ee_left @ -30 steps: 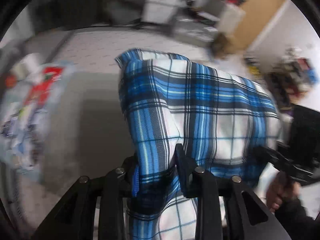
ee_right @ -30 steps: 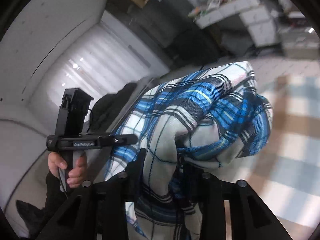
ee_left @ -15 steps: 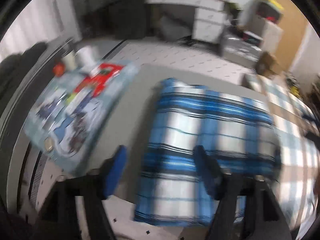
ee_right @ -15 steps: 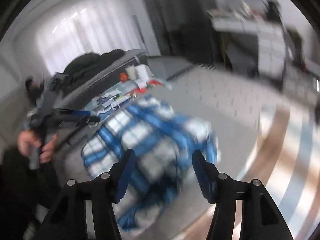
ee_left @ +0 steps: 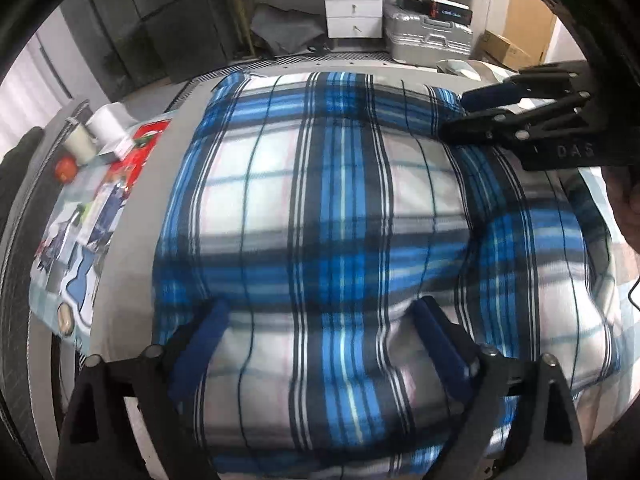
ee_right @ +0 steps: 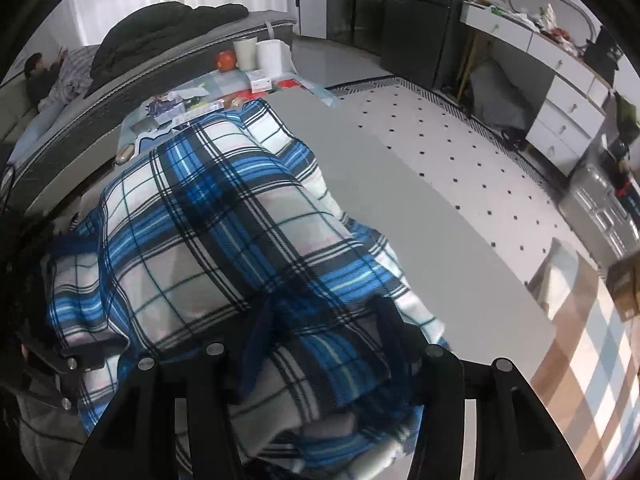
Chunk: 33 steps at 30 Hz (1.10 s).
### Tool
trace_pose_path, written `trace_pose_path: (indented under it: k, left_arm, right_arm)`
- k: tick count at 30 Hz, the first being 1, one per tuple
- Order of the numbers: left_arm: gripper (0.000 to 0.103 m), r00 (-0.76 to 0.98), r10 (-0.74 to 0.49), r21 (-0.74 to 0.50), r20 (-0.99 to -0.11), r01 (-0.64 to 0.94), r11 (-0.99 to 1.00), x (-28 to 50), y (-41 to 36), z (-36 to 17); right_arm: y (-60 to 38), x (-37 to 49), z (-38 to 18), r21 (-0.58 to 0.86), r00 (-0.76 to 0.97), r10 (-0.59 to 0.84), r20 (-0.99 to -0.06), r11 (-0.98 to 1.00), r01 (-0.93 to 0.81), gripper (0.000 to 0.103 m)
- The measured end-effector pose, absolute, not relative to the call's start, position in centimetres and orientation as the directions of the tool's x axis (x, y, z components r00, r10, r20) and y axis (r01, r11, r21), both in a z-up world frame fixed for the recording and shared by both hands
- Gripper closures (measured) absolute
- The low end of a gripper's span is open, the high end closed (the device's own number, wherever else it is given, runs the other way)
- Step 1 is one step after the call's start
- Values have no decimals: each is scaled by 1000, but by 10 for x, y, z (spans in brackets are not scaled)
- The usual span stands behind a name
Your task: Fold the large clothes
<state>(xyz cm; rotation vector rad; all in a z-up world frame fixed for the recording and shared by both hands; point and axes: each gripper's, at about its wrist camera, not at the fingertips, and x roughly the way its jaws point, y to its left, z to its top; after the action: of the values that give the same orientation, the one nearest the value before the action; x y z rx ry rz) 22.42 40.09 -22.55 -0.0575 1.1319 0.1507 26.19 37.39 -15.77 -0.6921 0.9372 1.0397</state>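
A blue, white and black plaid cloth [ee_left: 340,200] lies folded in a thick pad on the grey table [ee_right: 400,184]. My left gripper [ee_left: 320,312] hovers over its near edge. Its blue-padded jaws are opening wide, the cloth lies under them, and the pads do not press on it. My right gripper [ee_right: 322,316] straddles a raised fold at the cloth's other end. Its jaws are closing with the fold between them, not pinched. In the left wrist view the right gripper [ee_left: 476,112] shows at the cloth's far right corner, held by a hand [ee_left: 628,216].
A printed mat [ee_left: 80,216] with white cups [ee_left: 106,128], a red ball [ee_left: 65,168] and papers covers the table's left end. A silver suitcase [ee_left: 428,38] and white drawers [ee_left: 352,4] stand beyond. Dark clothes [ee_right: 172,24] lie on a sofa, where a person [ee_right: 40,76] reclines.
A second ago both grippers were shut on the cloth and held it up. Since then they have come down, the cloth has landed on the table, and both have let go.
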Motion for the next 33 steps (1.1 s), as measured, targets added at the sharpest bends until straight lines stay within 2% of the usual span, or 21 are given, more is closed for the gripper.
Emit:
trace_pose_path:
  k: [2,3,6,9,10,11,12,13,16,19,21,24,27,29,31,33]
  left_arm:
    - [4,407,85,27,-909,-148,989,240,407,-224]
    - [1,404,85,27,-911,-147,989,253,407,-224]
    - [1,412,77,19,-908,-141,990,275,402,-220]
    - [1,413,67,12,-908,-135,991,274,406,-218]
    - [1,412,72,18,-908,-133,991,269,405,-216]
    - [2,414,81,26,-906,-139,990,262,404,-212]
    - [5,414,79,21,-907,-143,990,251,404,-209]
    - [5,416,73,15,-906,-142,990,242,405,-207]
    - [5,431,70,4,-900,-151,988,199,408,-206]
    - [5,416,66,-4,-907,-166,986,196,407,-222]
    - [5,420,98,36,-902,-152,988,187,400,-221]
    - [6,416,77,8,-906,-166,986,191,403,-201]
    - [6,499,108,23,-860,-173,985,207,404,-166]
    - [6,536,128,44,-835,-167,985,232,407,-150]
    - [6,516,136,41,-846,-192,981,263,415,-153]
    - [6,427,57,-39,-903,-213,976,296,426,-179]
  right_arm:
    - [387,268,-156,-59,227,391,-892,397,-916,52]
    - [387,275,-156,-67,244,386,-890,417,-906,48]
    - [389,301,-154,-71,270,370,-889,471,-879,33]
    - [384,311,-144,-44,266,383,-885,500,-865,33]
    - [379,306,-135,-21,256,409,-876,498,-867,45]
    - [373,299,-127,-2,248,436,-865,491,-871,52]
    - [368,289,-119,-4,250,460,-852,471,-882,58]
    - [363,277,-111,8,230,494,-839,433,-901,59]
    - [351,231,-110,58,89,546,-833,246,-967,59]
    - [342,194,-145,-15,88,478,-874,155,-988,60]
    - [329,182,-149,-58,124,490,-863,149,-987,58]
    - [309,177,-144,-17,96,479,-872,165,-986,57]
    - [294,172,-149,23,70,461,-885,192,-981,57]
    - [275,169,-144,63,62,501,-864,229,-972,57]
    - [253,168,-131,138,38,564,-825,267,-954,57]
    - [218,170,-114,244,10,640,-768,307,-920,57]
